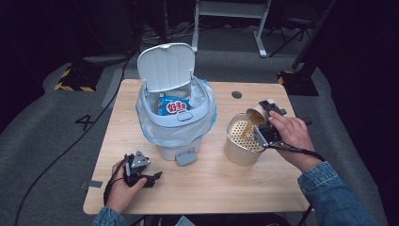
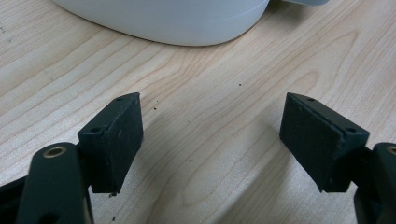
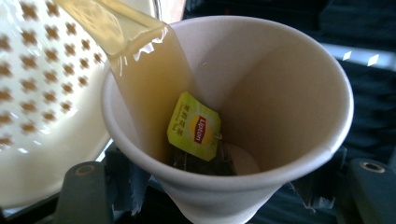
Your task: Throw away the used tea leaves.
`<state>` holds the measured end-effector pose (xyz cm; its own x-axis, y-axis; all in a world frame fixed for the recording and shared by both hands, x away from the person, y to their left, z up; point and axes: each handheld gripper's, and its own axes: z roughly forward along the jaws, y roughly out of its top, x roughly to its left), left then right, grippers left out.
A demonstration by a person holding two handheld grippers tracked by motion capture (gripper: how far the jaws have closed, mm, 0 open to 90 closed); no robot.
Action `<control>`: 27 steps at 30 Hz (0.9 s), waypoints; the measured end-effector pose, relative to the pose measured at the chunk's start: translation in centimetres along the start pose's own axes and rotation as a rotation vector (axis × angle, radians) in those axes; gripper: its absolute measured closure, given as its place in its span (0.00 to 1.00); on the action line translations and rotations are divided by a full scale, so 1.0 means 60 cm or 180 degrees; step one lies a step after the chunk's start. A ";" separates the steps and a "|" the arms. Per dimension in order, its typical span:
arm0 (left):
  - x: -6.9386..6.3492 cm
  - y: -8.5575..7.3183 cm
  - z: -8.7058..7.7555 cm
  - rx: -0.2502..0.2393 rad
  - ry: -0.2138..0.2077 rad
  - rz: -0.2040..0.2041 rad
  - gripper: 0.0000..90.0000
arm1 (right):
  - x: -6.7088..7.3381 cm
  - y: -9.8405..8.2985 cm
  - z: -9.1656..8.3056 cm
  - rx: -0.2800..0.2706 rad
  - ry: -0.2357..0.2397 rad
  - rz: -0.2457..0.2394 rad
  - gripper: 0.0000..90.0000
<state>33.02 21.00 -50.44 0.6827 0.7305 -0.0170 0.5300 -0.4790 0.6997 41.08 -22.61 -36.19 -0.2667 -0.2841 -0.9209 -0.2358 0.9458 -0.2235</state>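
Note:
My right gripper (image 1: 269, 118) is shut on a tilted paper cup (image 1: 258, 114) over a round metal pot (image 1: 231, 143) with a perforated strainer insert (image 3: 42, 93). Amber tea (image 3: 140, 70) runs over the cup's (image 3: 261, 93) rim into the strainer. A yellow Lipton tea bag tag (image 3: 194, 125) and its bag lie inside the cup, still wet. My left gripper (image 1: 155, 178) rests on the wooden table (image 1: 216, 183) at the front left. In the left gripper view it (image 2: 212, 135) stands open, with bare wood between its pads.
A white pedal bin (image 1: 175, 117) stands mid-table, lid up, lined with a blue bag and holding a blue snack packet (image 1: 174, 106). Its base (image 2: 168, 18) lies just ahead of my left gripper. A round grommet (image 1: 236, 94) sits near the table's far edge.

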 end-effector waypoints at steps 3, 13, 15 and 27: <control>0.000 0.000 0.000 -0.0001 0.0000 0.0000 0.24 | 0.005 0.007 -0.003 0.0134 -0.0211 -0.0388 0.35; 0.000 0.000 -0.001 0.0003 0.0011 0.0016 0.24 | 0.024 0.025 -0.014 0.0483 -0.0894 -0.1517 0.36; 0.000 0.000 -0.001 0.0003 0.0011 0.0016 0.24 | 0.026 0.026 -0.015 0.0493 -0.0988 -0.1693 0.36; 0.000 0.000 -0.001 0.0004 0.0011 0.0016 0.24 | 0.041 0.019 -0.015 0.0647 -0.1168 -0.2298 0.36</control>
<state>33.01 21.03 -50.41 0.6837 0.7297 -0.0109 0.5271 -0.4834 0.6990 39.31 -22.35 -38.41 0.2150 -0.7953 -0.5669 -0.0495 0.5708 -0.8196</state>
